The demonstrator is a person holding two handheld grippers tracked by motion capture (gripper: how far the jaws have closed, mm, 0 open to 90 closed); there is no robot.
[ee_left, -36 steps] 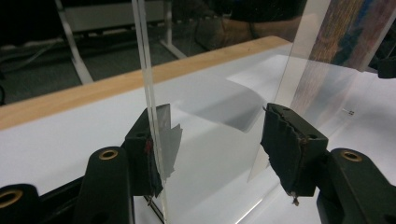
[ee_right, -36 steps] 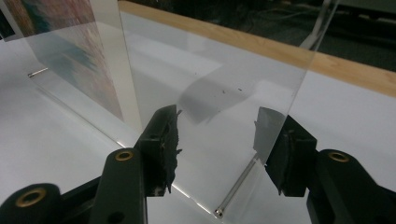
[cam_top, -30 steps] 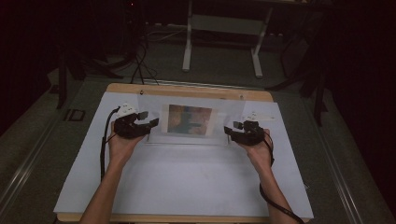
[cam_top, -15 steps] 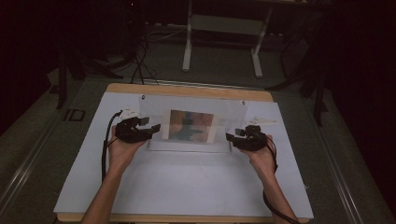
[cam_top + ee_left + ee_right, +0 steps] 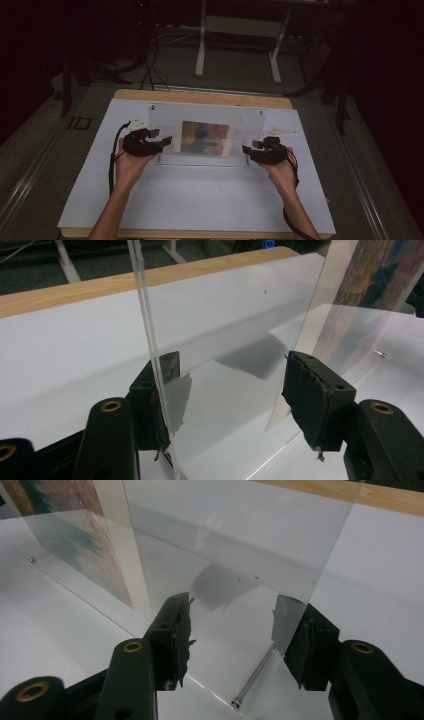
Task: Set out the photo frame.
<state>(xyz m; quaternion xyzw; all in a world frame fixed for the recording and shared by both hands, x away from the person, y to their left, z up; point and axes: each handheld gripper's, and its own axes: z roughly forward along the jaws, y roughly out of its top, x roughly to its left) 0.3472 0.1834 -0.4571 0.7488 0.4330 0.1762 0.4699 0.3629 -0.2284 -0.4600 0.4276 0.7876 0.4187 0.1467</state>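
A clear acrylic picture frame (image 5: 165, 117) stands tilted on the white table cover (image 5: 200, 200), with a colourful print (image 5: 205, 137) in its middle. My left gripper (image 5: 165, 142) is at the frame's left edge. In the left gripper view the left gripper (image 5: 230, 385) is open. The clear sheet (image 5: 150, 340) stands edge-on against its left pad, and the right pad is well clear. My right gripper (image 5: 246, 150) is at the frame's right edge. In the right gripper view the right gripper (image 5: 232, 615) is open, with the sheet's edge (image 5: 320, 570) just before its right pad.
A thin metal pin (image 5: 252, 680) lies on the cover between the right gripper's jaws. Small screws (image 5: 381, 353) (image 5: 32, 559) lie near the frame's base. The table's wooden far edge (image 5: 200, 97) runs behind the frame. Table legs (image 5: 200, 45) and cables stand beyond on the dark floor.
Both hands have drawn slightly toward the person, the right one more and outward. The clear frame now stands taller and more upright between the grippers.
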